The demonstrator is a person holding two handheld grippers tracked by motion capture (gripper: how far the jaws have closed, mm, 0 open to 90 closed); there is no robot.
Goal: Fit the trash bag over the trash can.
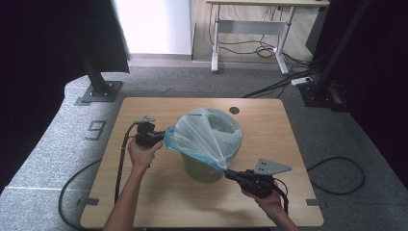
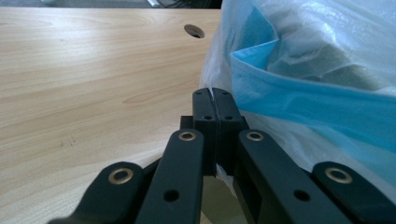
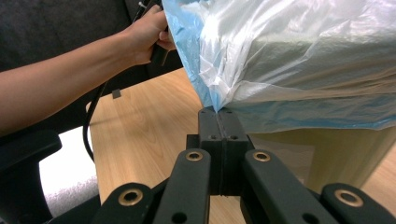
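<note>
High view: a pale blue bin liner (image 1: 207,134) is stretched over a small grey bin (image 1: 202,169) in the middle of the wooden table (image 1: 144,202), between the left gripper (image 1: 161,138) and right gripper (image 1: 230,173).

Left gripper view: jaws pinched together on the liner's edge, seemingly a thin fold.

Right gripper view: jaws clamped on the liner's blue hem (image 3: 299,119).
</note>
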